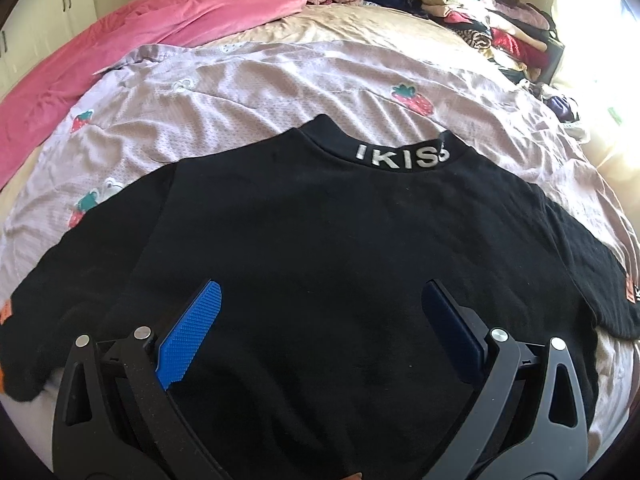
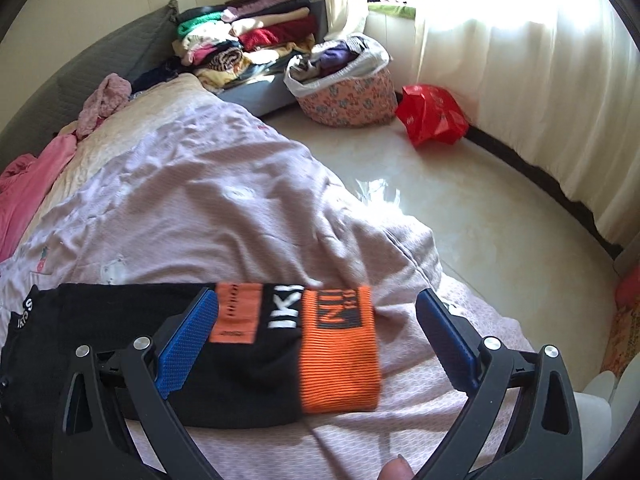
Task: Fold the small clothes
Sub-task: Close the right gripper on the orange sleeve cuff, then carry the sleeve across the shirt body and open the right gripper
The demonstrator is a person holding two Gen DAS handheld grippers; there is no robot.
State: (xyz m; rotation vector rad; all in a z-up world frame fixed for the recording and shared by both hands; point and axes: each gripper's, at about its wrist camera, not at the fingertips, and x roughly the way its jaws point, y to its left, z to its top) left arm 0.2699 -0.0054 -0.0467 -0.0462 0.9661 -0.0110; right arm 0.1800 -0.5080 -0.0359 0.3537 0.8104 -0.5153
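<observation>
A small black sweater (image 1: 320, 240) lies spread flat on the lilac bed cover, its collar marked with white letters (image 1: 402, 157) pointing away from me and both sleeves out to the sides. My left gripper (image 1: 320, 300) hovers open over the sweater's lower body, with nothing between its blue pads (image 1: 192, 328). In the right wrist view the sweater's right sleeve (image 2: 256, 344) ends in an orange ribbed cuff (image 2: 340, 360) with a lettered patch. My right gripper (image 2: 316, 308) stands open with this sleeve end between its fingers, which do not touch it.
A pink blanket (image 1: 120, 40) lies bunched at the bed's far left. Stacked folded clothes (image 2: 248, 40) sit at the far right by the headboard. Beside the bed on the tiled floor stand a floral basket (image 2: 348, 96) and a red bag (image 2: 432, 116). White curtains (image 2: 520, 80) hang behind.
</observation>
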